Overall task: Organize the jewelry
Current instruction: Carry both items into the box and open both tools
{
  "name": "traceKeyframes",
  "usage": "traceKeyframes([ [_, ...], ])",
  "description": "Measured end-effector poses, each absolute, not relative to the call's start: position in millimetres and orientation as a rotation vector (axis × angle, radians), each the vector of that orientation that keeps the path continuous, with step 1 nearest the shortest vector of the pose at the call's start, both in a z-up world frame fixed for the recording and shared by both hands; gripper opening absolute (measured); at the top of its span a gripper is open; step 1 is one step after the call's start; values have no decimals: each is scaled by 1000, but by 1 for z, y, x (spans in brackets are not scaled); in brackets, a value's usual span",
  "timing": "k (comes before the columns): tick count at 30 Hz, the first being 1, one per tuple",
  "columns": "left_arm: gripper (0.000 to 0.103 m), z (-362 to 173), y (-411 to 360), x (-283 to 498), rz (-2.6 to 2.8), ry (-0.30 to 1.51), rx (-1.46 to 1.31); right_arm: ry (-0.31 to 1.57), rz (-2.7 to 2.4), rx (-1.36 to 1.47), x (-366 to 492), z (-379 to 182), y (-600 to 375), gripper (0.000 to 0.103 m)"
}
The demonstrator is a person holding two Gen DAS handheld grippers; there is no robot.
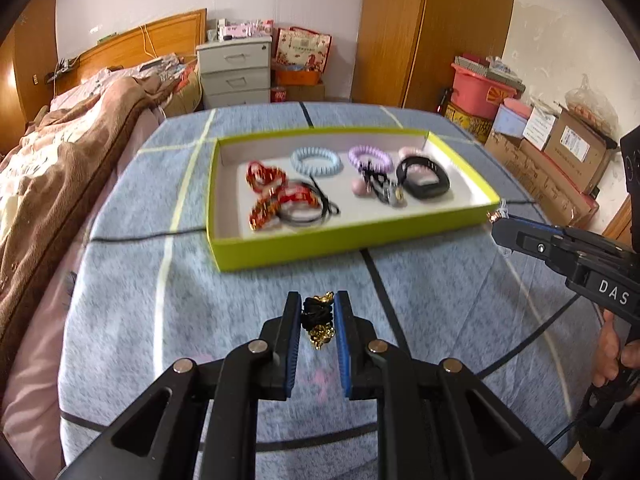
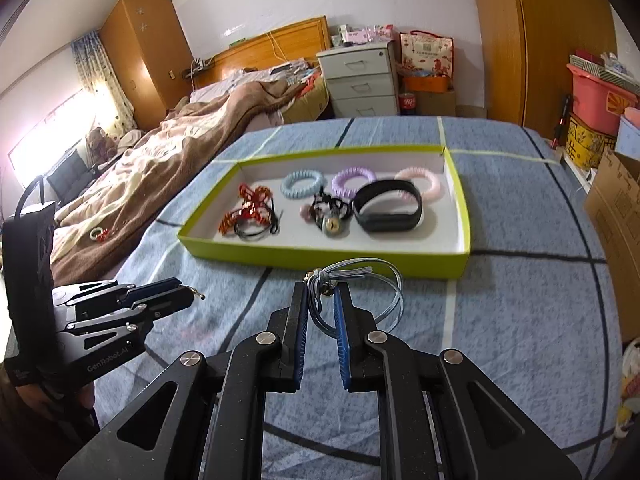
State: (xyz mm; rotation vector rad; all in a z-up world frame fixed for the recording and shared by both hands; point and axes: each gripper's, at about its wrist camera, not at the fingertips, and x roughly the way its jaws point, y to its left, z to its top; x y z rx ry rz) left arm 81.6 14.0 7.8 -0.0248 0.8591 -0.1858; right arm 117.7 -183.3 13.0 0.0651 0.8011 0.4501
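A shallow lime-green tray [image 1: 280, 254] [image 2: 320, 258] lies on the blue checked cloth. It holds a red beaded piece [image 1: 266, 180], a blue coil band [image 1: 316, 160], a purple coil band [image 1: 370, 157], a pink coil band [image 2: 420, 180], a black wristband [image 2: 388, 206] and small charms. My left gripper [image 1: 319, 320] is shut on a black and gold hair tie [image 1: 319, 322], held above the cloth in front of the tray. My right gripper [image 2: 321, 300] is shut on a grey cord bracelet [image 2: 360, 284] with a small knot, just before the tray's near wall.
A bed with a brown blanket [image 2: 168, 160] runs along the left. A grey drawer unit [image 2: 360, 80] stands behind the table. Cardboard boxes [image 1: 560, 160] and a pink tub [image 1: 480, 92] sit at the right. A black cable [image 1: 132, 236] crosses the cloth at left.
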Motion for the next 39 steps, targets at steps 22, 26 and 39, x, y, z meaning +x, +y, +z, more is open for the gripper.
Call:
traceKeyframes([
  [22,17,22,23,198,-215,851,-87,850,451,25,254,17,-175,14],
  [26,17,13,24,211,-220,867,-99,891,461,-2,275,4,-165,14],
  [39,17,-8,21,226,-213,924,-114,956,448,-34,293,-19,-157,14],
])
